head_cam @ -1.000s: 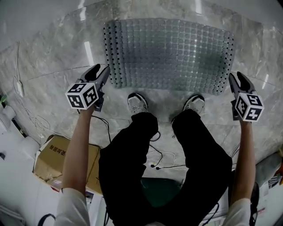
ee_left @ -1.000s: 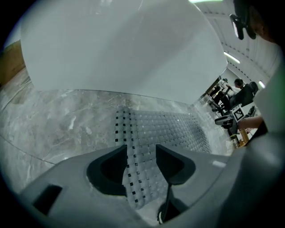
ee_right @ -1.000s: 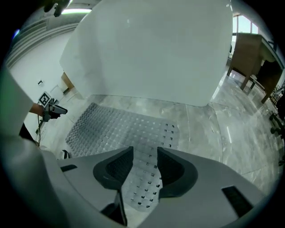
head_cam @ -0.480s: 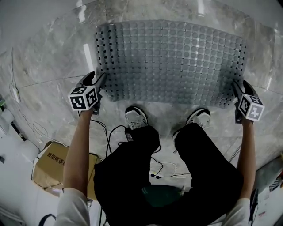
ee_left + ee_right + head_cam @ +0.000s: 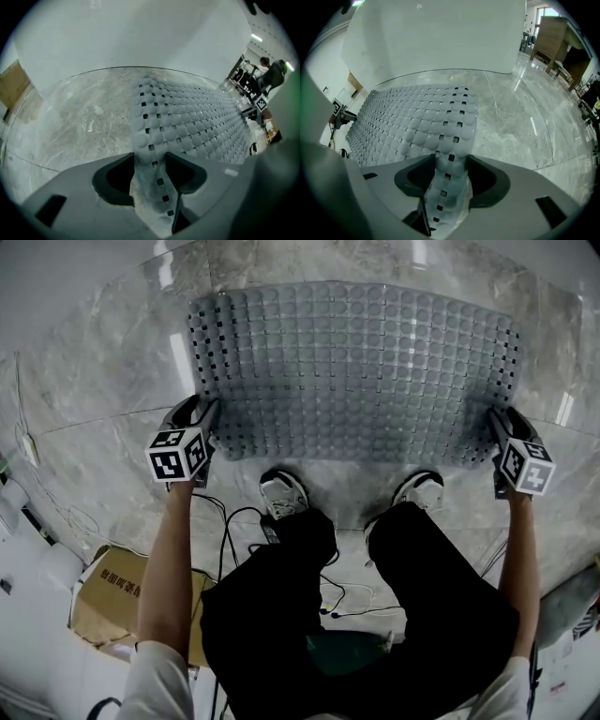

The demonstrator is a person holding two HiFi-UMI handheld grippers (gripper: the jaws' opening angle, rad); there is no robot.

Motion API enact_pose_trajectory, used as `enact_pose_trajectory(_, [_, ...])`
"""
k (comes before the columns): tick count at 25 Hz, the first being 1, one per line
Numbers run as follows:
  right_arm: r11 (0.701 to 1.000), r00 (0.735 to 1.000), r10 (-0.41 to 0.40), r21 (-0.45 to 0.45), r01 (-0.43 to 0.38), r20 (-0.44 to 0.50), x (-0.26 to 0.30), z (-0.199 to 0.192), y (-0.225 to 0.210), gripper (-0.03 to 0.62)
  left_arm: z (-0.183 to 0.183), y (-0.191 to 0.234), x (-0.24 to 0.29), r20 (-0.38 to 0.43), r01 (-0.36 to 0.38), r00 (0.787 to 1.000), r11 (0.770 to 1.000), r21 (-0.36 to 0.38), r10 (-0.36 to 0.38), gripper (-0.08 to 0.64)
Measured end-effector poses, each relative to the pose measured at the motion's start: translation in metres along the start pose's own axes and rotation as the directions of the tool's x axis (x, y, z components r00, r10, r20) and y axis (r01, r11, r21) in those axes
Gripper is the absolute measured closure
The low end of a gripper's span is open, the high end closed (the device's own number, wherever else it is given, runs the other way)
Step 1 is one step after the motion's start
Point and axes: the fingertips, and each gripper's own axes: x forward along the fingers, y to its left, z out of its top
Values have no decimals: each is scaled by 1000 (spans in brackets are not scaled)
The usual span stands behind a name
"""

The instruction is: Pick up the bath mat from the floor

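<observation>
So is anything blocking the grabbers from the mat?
Nothing visible. The bath mat already lies between the open jaws of the left gripper, just closing slightly, and the right gripper, just opening wider.

The person wears loose black trousers (image 5: 272, 615), full in the leg and creased near the cuffs. Just beyond the cuffs are two low lace-up trainers, a left trainer (image 5: 282, 493) and a right trainer (image 5: 418, 489), both white and pale grey with darker openings. Either side of the trousers, the left arm (image 5: 169, 559) and right arm (image 5: 520, 559) are uncovered up to short white sleeves, the left sleeve (image 5: 155, 681) and right sleeve (image 5: 502, 695), both plain and loose-edged.
</observation>
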Motion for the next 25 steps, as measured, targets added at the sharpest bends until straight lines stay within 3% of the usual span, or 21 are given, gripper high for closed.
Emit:
enact_pose_trajectory(5, [999, 999, 37, 4, -37, -7, 1, 1, 13, 471, 1, -4, -1, -13, -28, 1000, 999, 32, 28, 375])
enact_pose_trajectory(8, [999, 999, 43, -8, -43, -25, 0, 0, 18, 506, 1, -14, 1, -25, -7, 1000, 999, 39, 8, 424])
enact_pose_trajectory(10, [999, 998, 46, -13, -47, -31, -5, 1, 22, 521, 1, -23, 0, -29, 16, 999, 999, 40, -15, 484])
enact_pose_trajectory(15, [997, 997, 71, -38, -71, -20, -36, 14, 37, 549, 11, -32, -22, -16, 19, 1000, 1000, 8, -19, 495])
enact_pose_trajectory(25, [982, 990, 134, -129, -138, -38, -148, 66, 81, 554, 54, -97, -140, -44, 75, 997, 990, 121, -70, 499])
